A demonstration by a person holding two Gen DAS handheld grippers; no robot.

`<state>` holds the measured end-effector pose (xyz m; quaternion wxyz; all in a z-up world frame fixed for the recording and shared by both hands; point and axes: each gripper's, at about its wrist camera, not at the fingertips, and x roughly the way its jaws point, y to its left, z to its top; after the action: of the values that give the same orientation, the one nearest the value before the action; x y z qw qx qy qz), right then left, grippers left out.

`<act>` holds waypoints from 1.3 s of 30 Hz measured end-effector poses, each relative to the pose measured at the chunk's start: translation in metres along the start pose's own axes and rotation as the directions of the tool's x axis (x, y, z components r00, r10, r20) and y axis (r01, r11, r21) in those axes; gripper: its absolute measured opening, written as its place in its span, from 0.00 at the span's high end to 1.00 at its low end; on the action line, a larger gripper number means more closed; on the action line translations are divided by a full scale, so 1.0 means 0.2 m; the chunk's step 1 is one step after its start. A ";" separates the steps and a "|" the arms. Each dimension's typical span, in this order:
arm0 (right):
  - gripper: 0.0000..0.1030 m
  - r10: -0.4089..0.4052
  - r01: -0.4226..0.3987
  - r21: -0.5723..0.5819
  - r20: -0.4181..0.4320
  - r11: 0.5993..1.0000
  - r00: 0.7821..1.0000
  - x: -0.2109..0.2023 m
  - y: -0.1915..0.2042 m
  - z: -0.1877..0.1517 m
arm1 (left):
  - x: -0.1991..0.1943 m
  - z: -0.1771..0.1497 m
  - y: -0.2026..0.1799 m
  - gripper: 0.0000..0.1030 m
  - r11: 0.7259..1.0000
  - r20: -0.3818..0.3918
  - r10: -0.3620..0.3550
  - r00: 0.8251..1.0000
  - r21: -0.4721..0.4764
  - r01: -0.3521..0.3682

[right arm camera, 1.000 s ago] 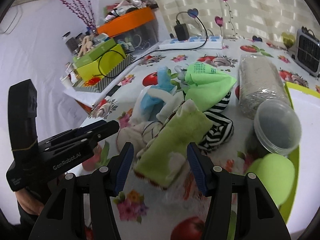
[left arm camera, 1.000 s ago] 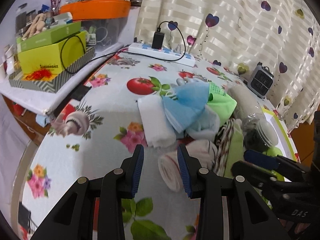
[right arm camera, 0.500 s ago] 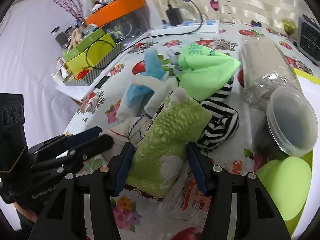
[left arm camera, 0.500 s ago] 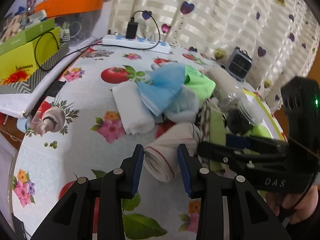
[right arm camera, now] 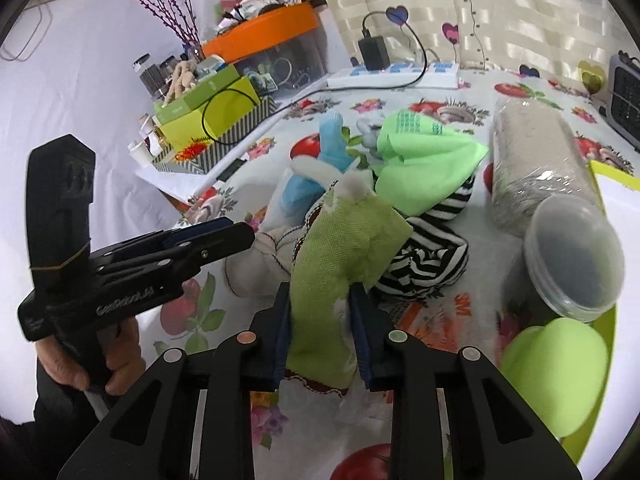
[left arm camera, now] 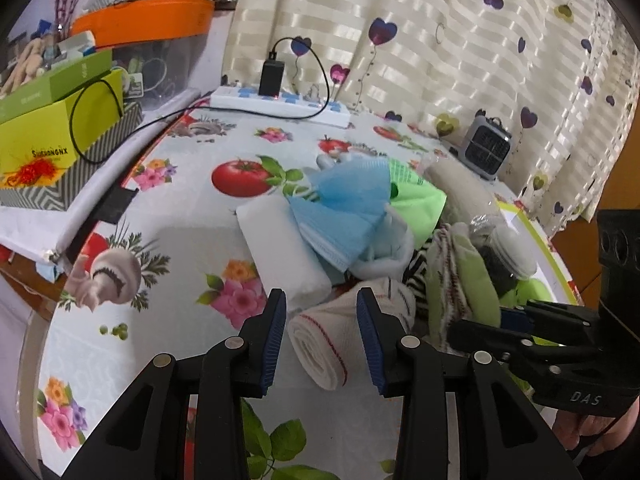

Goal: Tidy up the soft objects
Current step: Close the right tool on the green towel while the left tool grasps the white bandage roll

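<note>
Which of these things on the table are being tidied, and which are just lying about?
Being tidied:
green towel, which the right gripper is closing on
rolled white cloth
blue face mask
striped cloth
bright green cloth

Lying about:
power strip
small heater
yellow box

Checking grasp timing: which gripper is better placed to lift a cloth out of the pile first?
Right. Its jaws are closing on the olive-green woven cloth, pads already pinching it. The left gripper only straddles the white rolled towel, with gaps visible.
</note>
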<state>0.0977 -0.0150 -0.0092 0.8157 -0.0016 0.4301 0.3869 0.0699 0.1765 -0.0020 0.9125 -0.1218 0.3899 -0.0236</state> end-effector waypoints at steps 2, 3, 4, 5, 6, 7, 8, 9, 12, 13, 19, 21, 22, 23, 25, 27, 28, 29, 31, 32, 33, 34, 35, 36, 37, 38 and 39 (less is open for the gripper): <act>0.72 0.006 -0.006 0.003 0.010 1.000 1.000 -0.03 0.00 0.00 | -0.01 0.01 0.00 0.66 1.000 0.015 -0.011 1.000 -0.002 0.011; 0.72 0.008 -0.008 0.004 0.017 1.000 1.000 -0.05 0.00 0.00 | -0.02 0.02 0.00 0.65 1.000 0.020 -0.016 1.000 -0.001 0.016; 0.72 0.009 -0.009 0.003 0.023 1.000 1.000 -0.06 0.00 0.00 | -0.02 0.02 0.00 0.64 1.000 0.022 -0.022 1.000 0.001 0.022; 0.72 0.011 -0.011 0.003 0.027 1.000 1.000 -0.07 0.00 0.00 | -0.01 0.02 0.00 0.64 1.000 0.019 -0.028 0.999 0.006 0.028; 0.72 0.013 -0.013 0.003 0.032 1.000 0.999 -0.09 0.00 0.00 | 0.01 0.02 0.00 0.63 0.999 0.002 -0.040 0.999 0.013 0.040; 0.72 0.014 -0.014 0.000 0.038 1.000 0.999 -0.10 0.01 -0.01 | 0.03 0.02 0.00 0.61 0.998 -0.022 -0.053 0.998 0.021 0.054; 0.72 0.014 -0.014 -0.004 0.041 1.000 0.999 -0.11 0.01 -0.01 | 0.04 0.01 -0.01 0.61 0.998 -0.029 -0.065 0.997 0.024 0.066; 0.72 0.013 -0.013 -0.008 0.046 1.000 0.999 -0.13 0.01 -0.01 | 0.03 0.00 -0.01 0.60 0.997 -0.029 -0.078 0.997 0.025 0.079; 0.72 0.017 -0.016 -0.012 0.059 1.000 0.998 -0.17 0.02 -0.02 | 0.02 -0.03 -0.04 0.58 0.993 -0.050 -0.108 0.993 0.050 0.110; 0.72 0.018 -0.017 -0.014 0.064 1.000 0.998 -0.18 0.02 -0.02 | 0.01 -0.04 -0.05 0.58 0.992 -0.055 -0.109 0.992 0.063 0.113; 0.72 0.017 -0.016 -0.012 0.076 1.000 0.997 -0.24 0.01 -0.04 | -0.01 -0.11 -0.15 0.58 0.981 -0.088 -0.093 0.992 0.165 0.106; 0.72 0.013 -0.012 -0.008 0.078 1.000 0.997 -0.25 0.01 -0.05 | 0.01 -0.12 -0.19 0.58 0.974 -0.115 -0.093 0.989 0.194 0.114; 0.72 0.011 -0.011 -0.007 0.078 1.000 0.997 -0.26 0.00 -0.06 | 0.02 -0.13 -0.20 0.58 0.973 -0.122 -0.092 0.988 0.202 0.116; 0.72 0.010 -0.010 -0.005 0.078 1.000 0.997 -0.26 0.00 -0.06 | 0.03 -0.13 -0.21 0.58 0.971 -0.125 -0.092 0.988 0.209 0.117; 0.72 0.009 -0.008 -0.002 0.081 1.000 0.997 -0.27 -0.01 -0.07 | 0.04 -0.13 -0.23 0.58 0.970 -0.129 -0.092 0.987 0.211 0.118; 0.72 0.008 -0.008 0.000 0.083 1.000 0.997 -0.28 -0.01 -0.07 | 0.05 -0.12 -0.24 0.58 0.972 -0.128 -0.091 0.988 0.204 0.116; 0.72 0.007 -0.007 0.001 0.084 1.000 0.996 -0.29 -0.01 -0.08 | 0.05 -0.12 -0.25 0.58 0.972 -0.125 -0.089 0.988 0.205 0.113; 0.72 0.006 -0.006 0.001 0.086 1.000 0.996 -0.29 -0.01 -0.08 | 0.05 -0.11 -0.25 0.58 0.972 -0.119 -0.088 0.989 0.208 0.112; 0.72 0.005 -0.006 0.006 0.089 1.000 0.996 -0.30 -0.02 -0.08 | 0.05 -0.10 -0.27 0.58 0.971 -0.109 -0.086 0.990 0.215 0.108; 0.72 0.005 -0.006 0.008 0.090 1.000 0.996 -0.30 -0.02 -0.08 | 0.06 -0.09 -0.28 0.58 0.970 -0.110 -0.085 0.990 0.220 0.107; 0.72 0.005 -0.006 0.008 0.090 1.000 0.996 -0.30 -0.03 -0.08 | 0.08 -0.09 -0.29 0.58 0.968 -0.115 -0.089 0.989 0.222 0.113; 0.72 0.005 -0.006 0.009 0.091 1.000 0.996 -0.31 -0.03 -0.08 | 0.09 -0.08 -0.29 0.58 0.968 -0.123 -0.094 0.988 0.221 0.120; 0.72 0.004 -0.005 0.009 0.092 1.000 0.996 -0.31 -0.03 -0.09 | 0.11 -0.08 -0.30 0.58 0.967 -0.132 -0.098 0.986 0.220 0.125; 0.72 0.003 -0.003 0.010 0.092 1.000 0.996 -0.31 -0.03 -0.09 | 0.12 -0.08 -0.31 0.58 0.967 -0.139 -0.099 0.985 0.220 0.128; 0.72 0.001 -0.002 0.011 0.093 1.000 0.996 -0.32 -0.03 -0.09 | 0.14 -0.08 -0.33 0.58 0.966 -0.145 -0.098 0.985 0.224 0.130; 0.72 -0.001 -0.001 0.014 0.094 1.000 0.996 -0.32 -0.04 -0.09 | 0.14 -0.08 -0.34 0.58 0.965 -0.150 -0.096 0.984 0.228 0.129; 0.72 -0.001 0.000 0.015 0.095 1.000 0.995 -0.32 -0.04 -0.09 | 0.15 -0.09 -0.36 0.58 0.964 -0.154 -0.091 0.984 0.233 0.126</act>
<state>0.0685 -0.0673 0.0214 0.8352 0.0228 0.3938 0.3831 0.0820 0.0991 -0.0188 0.8878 -0.0291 0.4408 -0.1294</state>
